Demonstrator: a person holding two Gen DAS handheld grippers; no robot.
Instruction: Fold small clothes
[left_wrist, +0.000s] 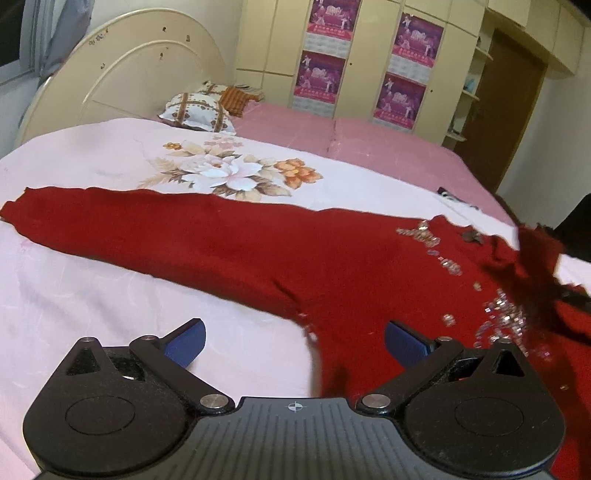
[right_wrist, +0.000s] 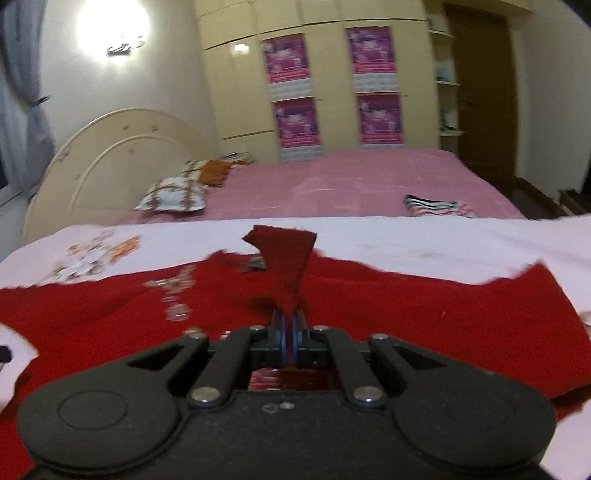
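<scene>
One dark red knit sweater with sequins (left_wrist: 258, 251) lies ahead of the two black tools, left tool (left_wrist: 293, 341) and right tool (right_wrist: 288, 325). Beyond them: two patterned pillows (right_wrist: 171, 197), four magenta posters (right_wrist: 286, 57), one striped folded cloth (right_wrist: 437, 205), and one cream curved headboard (right_wrist: 110, 158).

Left wrist view: sits low behind its own gripper (left_wrist: 293, 343), looking across the bed (left_wrist: 92, 295) towards the headboard (left_wrist: 122, 74) at upper left and the wardrobe (left_wrist: 369, 66) at top centre, with the red garment (left_wrist: 258, 251) close beneath. Right wrist view: equally low and close, facing the same way. Both share garment, pillow (right_wrist: 171, 195), headboard and wardrobe posters (right_wrist: 290, 120).
</scene>
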